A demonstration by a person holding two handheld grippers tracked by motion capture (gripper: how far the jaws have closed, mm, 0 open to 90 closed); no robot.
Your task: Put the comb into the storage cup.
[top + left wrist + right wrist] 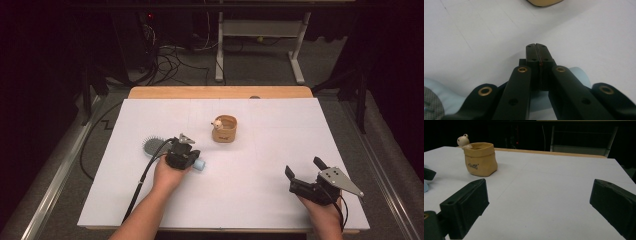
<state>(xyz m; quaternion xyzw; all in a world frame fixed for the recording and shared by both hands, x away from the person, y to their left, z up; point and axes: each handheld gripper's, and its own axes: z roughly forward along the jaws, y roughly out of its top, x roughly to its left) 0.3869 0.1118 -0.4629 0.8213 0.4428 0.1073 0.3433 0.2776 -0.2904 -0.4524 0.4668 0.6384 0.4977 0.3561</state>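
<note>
The left gripper (186, 156) has its fingers (533, 53) pressed together just above the pale-blue hairbrush (159, 148), nothing between them.

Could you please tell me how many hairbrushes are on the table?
1: a pale blue hairbrush with a round grey bristle pad lies left of the tan bag-shaped pot, its handle under the left gripper.
</note>
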